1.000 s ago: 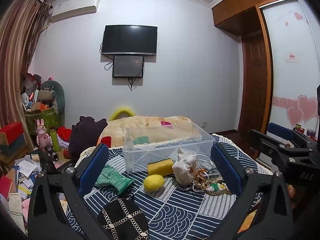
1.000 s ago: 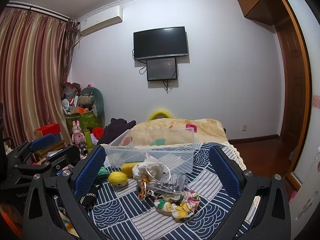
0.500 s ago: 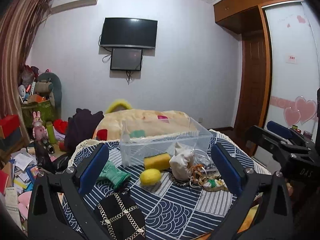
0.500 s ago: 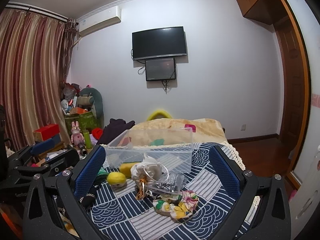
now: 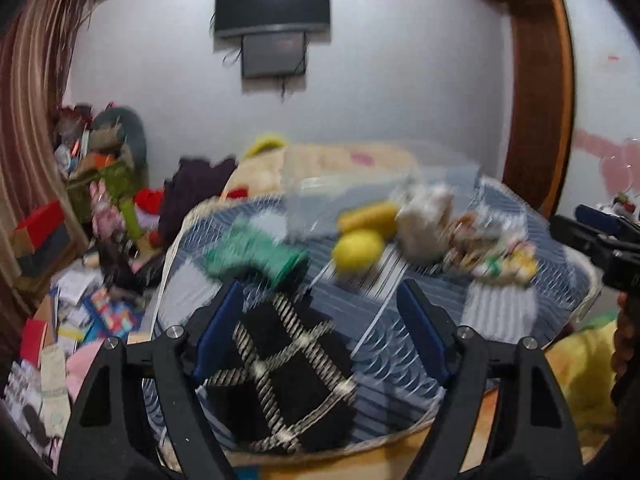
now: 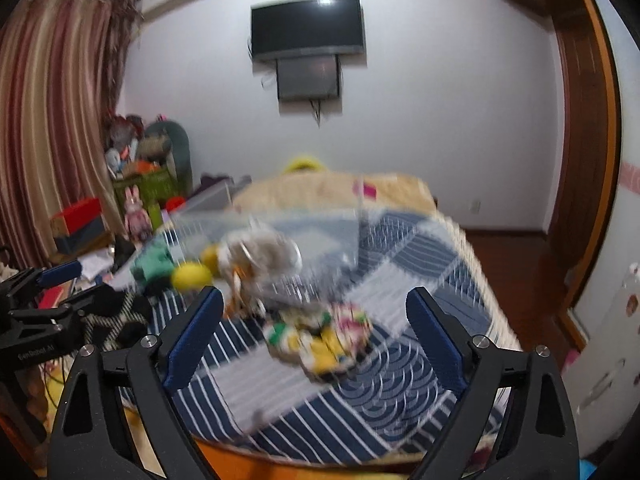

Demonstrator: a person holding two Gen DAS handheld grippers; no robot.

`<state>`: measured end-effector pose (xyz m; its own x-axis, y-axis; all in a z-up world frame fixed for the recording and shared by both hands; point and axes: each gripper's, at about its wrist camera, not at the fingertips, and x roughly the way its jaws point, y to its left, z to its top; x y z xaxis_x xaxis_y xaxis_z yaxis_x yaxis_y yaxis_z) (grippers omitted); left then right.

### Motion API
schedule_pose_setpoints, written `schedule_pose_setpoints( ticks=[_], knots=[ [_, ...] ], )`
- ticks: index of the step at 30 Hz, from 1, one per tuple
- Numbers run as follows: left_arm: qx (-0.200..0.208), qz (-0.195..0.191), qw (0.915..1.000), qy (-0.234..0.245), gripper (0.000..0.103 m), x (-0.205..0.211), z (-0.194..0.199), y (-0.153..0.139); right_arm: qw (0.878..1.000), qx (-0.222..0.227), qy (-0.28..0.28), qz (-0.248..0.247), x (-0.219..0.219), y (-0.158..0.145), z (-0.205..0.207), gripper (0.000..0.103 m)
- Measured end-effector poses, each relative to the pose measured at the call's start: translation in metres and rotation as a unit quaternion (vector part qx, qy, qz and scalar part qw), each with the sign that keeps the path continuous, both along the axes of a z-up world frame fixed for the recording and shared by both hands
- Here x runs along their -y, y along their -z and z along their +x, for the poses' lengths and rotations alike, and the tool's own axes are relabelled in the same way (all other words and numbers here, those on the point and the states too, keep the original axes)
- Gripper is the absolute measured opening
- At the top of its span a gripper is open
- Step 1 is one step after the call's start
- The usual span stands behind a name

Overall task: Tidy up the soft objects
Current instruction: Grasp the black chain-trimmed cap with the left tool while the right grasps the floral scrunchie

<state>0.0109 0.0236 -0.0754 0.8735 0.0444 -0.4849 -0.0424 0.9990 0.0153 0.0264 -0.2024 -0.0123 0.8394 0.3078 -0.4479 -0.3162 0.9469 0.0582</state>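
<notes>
Both views are motion-blurred. My left gripper [image 5: 320, 320] is open, its jaws spread over a black pouch with a chain pattern [image 5: 288, 376] at the near edge of the blue patterned table [image 5: 400, 344]. Beyond lie a green glove [image 5: 256, 256], a yellow ball [image 5: 358, 250], a yellow sponge [image 5: 368, 212], a white cloth bag [image 5: 426, 220] and a floral scrunchie [image 5: 500, 260]. My right gripper [image 6: 314, 332] is open, with its jaws on either side of the floral scrunchie [image 6: 320, 340]. A clear plastic bin [image 6: 272, 224] stands behind the objects.
A bed with a beige blanket [image 5: 344, 160] lies behind the table. Clutter, boxes and toys [image 5: 80, 216] cover the floor at left. A wooden door [image 6: 580, 140] is at right. A TV [image 6: 308, 28] hangs on the far wall.
Both grippers have moved forward and tipped downward toward the table. The black pouch now sits between the left jaws and the scrunchie between the right jaws. Both stay open.
</notes>
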Motion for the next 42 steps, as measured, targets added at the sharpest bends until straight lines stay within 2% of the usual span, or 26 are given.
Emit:
schedule_pose_setpoints(
  ticks=[4, 7, 12, 14, 15, 16, 17, 18, 19, 20, 21, 22, 24, 26, 34, 42],
  knots=[
    [-0.023, -0.008, 0.9993, -0.03, 0.08, -0.019, 0.003, 0.018, 0.999, -0.039, 0.016, -0.002, 0.009, 0.018, 0.014, 0.086],
    [-0.038, -0.027, 0.998, -0.044, 0.08, -0.033, 0.01, 0.028, 0.997, -0.07, 0.014, 0.019, 0.017, 0.027, 0.024, 0.079],
    [-0.075, -0.068, 0.9943, -0.034, 0.08, -0.048, 0.024, 0.049, 0.995, -0.093, 0.003, 0.036, 0.018, 0.036, 0.03, 0.07],
    [-0.09, -0.087, 0.9919, -0.023, 0.079, -0.05, 0.029, 0.058, 0.995, -0.098, -0.006, 0.031, 0.013, 0.039, 0.033, 0.058],
    [-0.088, -0.099, 0.991, -0.02, 0.079, -0.052, 0.03, 0.062, 0.994, -0.104, -0.012, 0.028, 0.01, 0.042, 0.035, 0.054],
    [-0.085, -0.105, 0.9906, -0.019, 0.077, -0.053, 0.03, 0.063, 0.994, -0.109, -0.016, 0.026, 0.007, 0.044, 0.036, 0.046],
    [-0.084, -0.11, 0.9902, -0.017, 0.072, -0.053, 0.03, 0.063, 0.993, -0.113, -0.02, 0.023, 0.004, 0.046, 0.038, 0.04],
    [-0.085, -0.116, 0.9896, -0.011, 0.067, -0.054, 0.03, 0.063, 0.993, -0.113, -0.021, 0.017, 0.001, 0.049, 0.039, 0.039],
    [-0.085, -0.122, 0.9889, -0.004, 0.058, -0.053, 0.03, 0.063, 0.994, -0.106, -0.018, 0.008, 0.0, 0.049, 0.036, 0.034],
    [-0.085, -0.126, 0.9884, 0.0, 0.047, -0.054, 0.03, 0.061, 0.995, -0.103, -0.019, 0.004, -0.001, 0.048, 0.035, 0.024],
    [-0.084, -0.129, 0.9881, 0.005, 0.04, -0.054, 0.029, 0.059, 0.995, -0.1, -0.022, 0.002, -0.001, 0.046, 0.034, 0.021],
    [-0.083, -0.128, 0.9882, 0.007, 0.029, -0.051, 0.028, 0.058, 0.995, -0.098, -0.024, 0.0, -0.001, 0.045, 0.032, 0.019],
    [-0.08, -0.124, 0.989, 0.011, 0.023, -0.048, 0.026, 0.053, 0.996, -0.092, -0.021, -0.004, 0.0, 0.043, 0.029, 0.015],
    [-0.071, -0.113, 0.9909, 0.015, 0.018, -0.043, 0.022, 0.046, 0.996, -0.086, -0.016, -0.009, 0.001, 0.039, 0.026, 0.013],
    [-0.005, -0.1, 0.9932, 0.06, 0.018, -0.023, 0.01, 0.001, 0.999, -0.041, 0.019, -0.013, 0.016, 0.009, 0.015, 0.012],
    [0.048, -0.095, 0.9905, 0.086, 0.018, -0.014, 0.033, -0.045, 0.999, 0.028, 0.019, -0.014, 0.012, -0.034, 0.014, 0.012]
  ],
)
